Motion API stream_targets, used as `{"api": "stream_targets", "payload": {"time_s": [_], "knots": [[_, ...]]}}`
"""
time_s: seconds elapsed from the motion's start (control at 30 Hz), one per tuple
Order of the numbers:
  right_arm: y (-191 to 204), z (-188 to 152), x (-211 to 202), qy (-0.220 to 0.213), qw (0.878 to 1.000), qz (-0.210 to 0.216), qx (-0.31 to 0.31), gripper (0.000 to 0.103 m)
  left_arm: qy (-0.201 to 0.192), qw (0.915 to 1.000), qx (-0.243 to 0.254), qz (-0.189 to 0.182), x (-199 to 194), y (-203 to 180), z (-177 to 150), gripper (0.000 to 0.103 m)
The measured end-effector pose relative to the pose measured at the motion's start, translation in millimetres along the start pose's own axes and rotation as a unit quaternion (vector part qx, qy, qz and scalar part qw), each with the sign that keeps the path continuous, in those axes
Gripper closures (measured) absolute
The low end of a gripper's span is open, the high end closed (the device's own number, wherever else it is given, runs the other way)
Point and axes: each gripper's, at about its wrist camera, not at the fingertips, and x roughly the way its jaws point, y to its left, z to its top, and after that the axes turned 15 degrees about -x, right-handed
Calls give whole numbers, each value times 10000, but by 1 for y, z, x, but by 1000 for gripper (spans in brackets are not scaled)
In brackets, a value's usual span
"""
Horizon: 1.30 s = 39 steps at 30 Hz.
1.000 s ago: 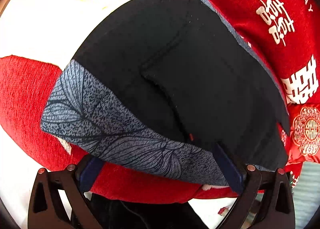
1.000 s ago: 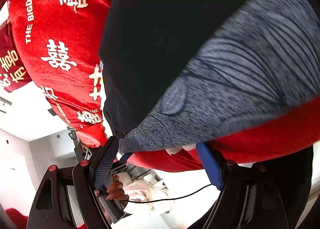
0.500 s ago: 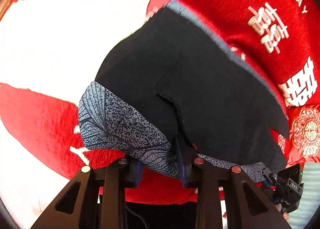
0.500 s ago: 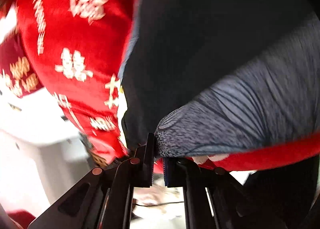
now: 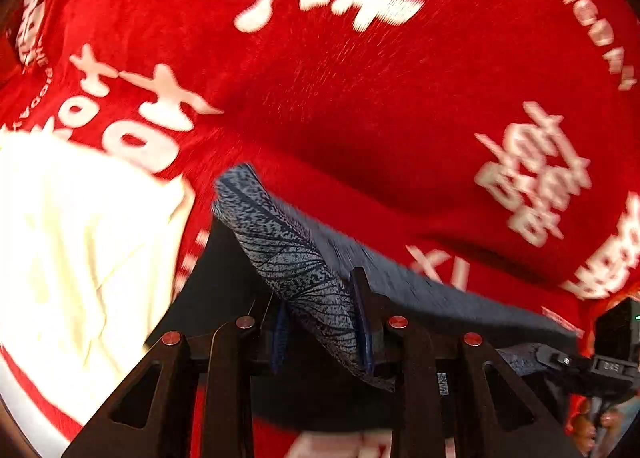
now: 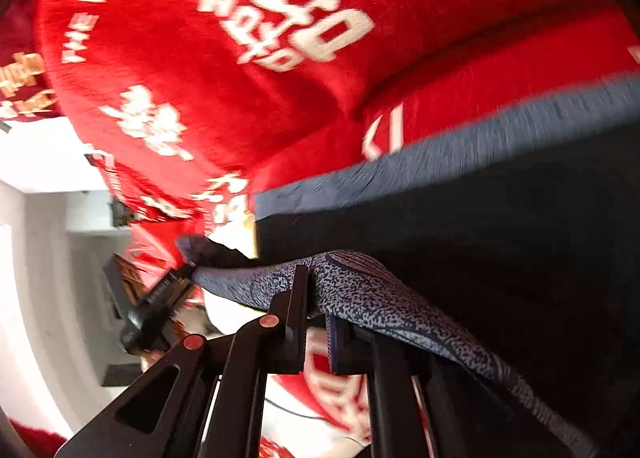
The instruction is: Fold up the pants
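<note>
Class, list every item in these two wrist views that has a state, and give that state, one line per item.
left gripper: shut on the patterned band of the pants.
right gripper: shut on the same band.
pants: lifted by the band, dark fabric hanging below it.
red blanket: spread under the pants, blurred by motion.

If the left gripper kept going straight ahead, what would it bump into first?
Probably the red blanket ahead. The left gripper is already shut on the pants, so that patterned band would touch first. Depth is blurry, so it's a guess.
</note>
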Motion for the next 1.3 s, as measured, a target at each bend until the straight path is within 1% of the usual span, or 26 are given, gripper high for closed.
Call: {"api": "stream_targets", "payload": {"time_s": [0.1, 0.13, 0.2, 0.23, 0.27, 0.3, 0.33, 0.37, 0.4, 0.43, 0.5, 0.53, 0.57, 0.63, 0.7, 0.77, 0.83, 0.87, 0.93, 1.0, 1.07, 1.1, 1.13, 1.23, 1.27, 1.3], "knots": [[-21, 26, 27, 336, 9990, -295, -61, 92, 88, 9994, -96, 332, 44, -2, 10, 73], [-33, 24, 30, 414, 9986, -333, -33, 92, 107, 9991, -116, 403, 53, -1, 10, 72], [-47, 30, 40, 519, 9980, -371, 9, 92, 153, 9980, -164, 592, 74, -9, 11, 68], [-51, 32, 43, 543, 9978, -370, 10, 92, 143, 9977, -181, 644, 76, -10, 11, 62], [-53, 35, 45, 548, 9979, -335, 27, 92, 98, 9975, -181, 673, 76, -11, 13, 53], [-55, 36, 45, 566, 9980, -282, 45, 92, 2, 9972, -151, 729, 71, -14, 13, 48], [-56, 36, 44, 603, 9979, -246, 39, 92, -96, 9966, -113, 806, 64, -14, 11, 34], [-56, 37, 43, 637, 9977, -231, 21, 92, -228, 9958, -68, 881, 55, -11, 9, 27], [-54, 38, 42, 695, 9973, -234, -17, 91, -336, 9953, -25, 913, 47, -12, 11, 27], [-54, 40, 40, 766, 9966, -271, -97, 87, -329, 9952, 32, 922, 40, -14, 14, 27], [-44, 42, 33, 761, 9956, -428, -339, 71, -263, 9943, 243, 1005, 33, -21, 9, 27], [-34, 40, 25, 660, 9952, -517, -510, 58, -236, 9934, 390, 1051, 32, -27, 2, 27], [-27, 38, 17, 556, 9948, -566, -635, 54, -177, 9929, 503, 1059, 32, -32, -4, 27], [-13, 32, 4, 474, 9938, -569, -826, 54, 114, 9912, 853, 1005, 43, -50, -28, 27], [-8, 22, -4, 518, 9926, -725, -829, 54, 393, 9861, 1224, 1049, 63, -69, -56, 27], [-7, 10, -10, 571, 9906, -886, -866, 54, 483, 9809, 1483, 1163, 85, -87, -75, 27], [-16, -3, -24, 611, 9866, -1168, -966, 54, 351, 9786, 1562, 1296, 101, -100, -81, 27], [-20, -10, -30, 616, 9854, -1260, -968, 54, 289, 9778, 1546, 1381, 109, -104, -81, 23], [-26, -20, -41, 569, 9859, -1292, -894, 54, 158, 9769, 1502, 1512, 123, -115, -72, 20], [-34, -32, -54, 439, 9871, -1321, -791, 54, 203, 9729, 1568, 1685, 129, -125, -66, 20], [-36, -44, -67, 280, 9877, -1362, -720, 54, 285, 9751, 1537, 1572, 121, -130, -64, 20], [-37, -54, -78, 175, 9878, -1394, -671, 54, 339, 9772, 1538, 1427, 111, -133, -67, 20], [-35, -60, -84, 103, 9880, -1411, -622, 54, 383, 9770, 1592, 1370, 104, -137, -72, 20], [-34, -90, -108, -90, 9865, -1584, -404, 54, 661, 9727, 1890, 1177, 84, -149, -103, 20], [-35, -101, -115, -134, 9854, -1663, -334, 54, 763, 9709, 1979, 1107, 79, -154, -116, 20], [-36, -113, -123, -186, 9844, -1733, -232, 54, 940, 9672, 2147, 980, 74, -161, -137, 20]]}}
